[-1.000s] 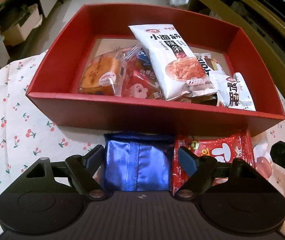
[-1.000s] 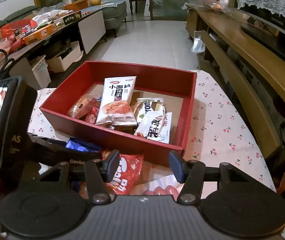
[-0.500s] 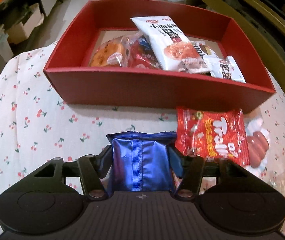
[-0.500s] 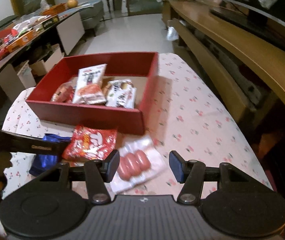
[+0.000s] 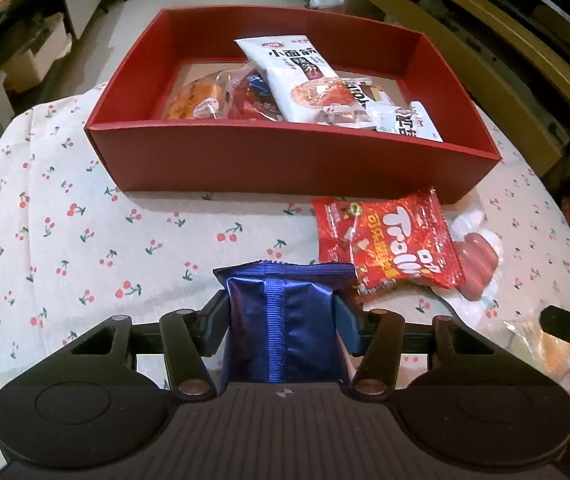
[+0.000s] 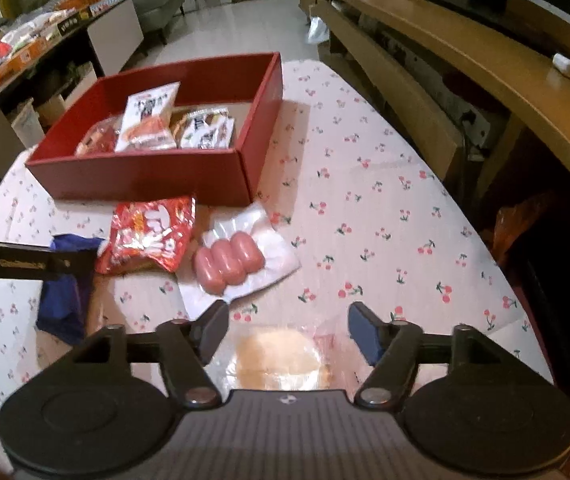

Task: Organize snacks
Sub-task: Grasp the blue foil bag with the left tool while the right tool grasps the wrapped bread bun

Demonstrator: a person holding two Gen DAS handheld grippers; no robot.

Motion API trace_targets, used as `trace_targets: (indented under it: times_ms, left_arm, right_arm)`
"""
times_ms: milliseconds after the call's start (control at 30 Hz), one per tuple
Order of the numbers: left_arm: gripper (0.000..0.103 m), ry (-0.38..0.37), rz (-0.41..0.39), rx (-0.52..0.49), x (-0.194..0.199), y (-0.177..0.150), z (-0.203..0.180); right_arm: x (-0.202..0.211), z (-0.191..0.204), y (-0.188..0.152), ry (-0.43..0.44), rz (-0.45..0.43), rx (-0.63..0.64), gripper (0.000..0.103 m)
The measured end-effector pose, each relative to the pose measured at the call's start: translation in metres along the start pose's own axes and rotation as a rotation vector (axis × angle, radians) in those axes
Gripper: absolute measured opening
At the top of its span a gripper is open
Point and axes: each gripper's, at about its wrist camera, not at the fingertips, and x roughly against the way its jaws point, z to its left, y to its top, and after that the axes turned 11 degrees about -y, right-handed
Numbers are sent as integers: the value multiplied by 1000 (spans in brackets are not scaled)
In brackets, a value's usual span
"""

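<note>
A red box (image 5: 285, 160) on the cherry-print cloth holds several snacks, among them a white noodle packet (image 5: 301, 76) and an orange cake packet (image 5: 197, 102). My left gripper (image 5: 283, 306) is in front of the box. Its jaws are closing on a shiny blue packet (image 5: 281, 344), and the pads press its sides. A red gummy bag (image 5: 389, 244) and a clear sausage pack (image 6: 229, 260) lie by the box's near right corner. My right gripper (image 6: 289, 314) hovers low with its jaws opening. A pale round bun in clear wrap (image 6: 277, 360) lies between them, untouched.
The round table's cloth (image 6: 365, 220) stretches bare to the right of the box. A long wooden bench and shelf (image 6: 425, 92) run along the right. A low cluttered counter (image 6: 45, 32) stands at the far left, with tiled floor beyond the table.
My left gripper closed on the blue packet and drew back from the box. My right gripper swung right and down over the bun, and its jaws spread wider.
</note>
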Motion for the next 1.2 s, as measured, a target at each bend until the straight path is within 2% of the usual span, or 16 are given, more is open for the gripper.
trace_targets:
  times_ms: [200,267,433,500,600,633,667,767,1033,1200]
  left_arm:
    - [64,-11,30,14,-7,-3,3]
    - [70,-10,34,26,-11,-3,4]
    - [87,-1,39,9,-18,-3,-3]
    - [87,27,42,-29,-23,-6,-9]
    - [84,62,40,-65,-25,-9,-15]
    - [79,73,38,-72,-25,-10,-16]
    - [71,79,36,-80,-24,-10,-17]
    - [65,70,35,-75,-21,-11,-17]
    - [61,25,14,-79,-3,-17,-24]
    - [61,1,-7,-78,6,-19,-25]
  right_arm:
    - [-10,8,-7,4,50,37,89]
    - [-13,14,-9,-6,55,61,94]
    - [-18,21,-13,-36,59,108,97]
    - [-18,19,-13,-29,63,106,97]
    - [-22,16,-15,-42,77,103,98]
    - [-21,16,-16,-43,78,101,97]
    - [-20,16,-17,-42,70,101,95]
    - [-12,18,-17,-31,36,98,80]
    - [7,15,-14,16,-32,51,69]
    - [11,18,-12,42,-44,53,68]
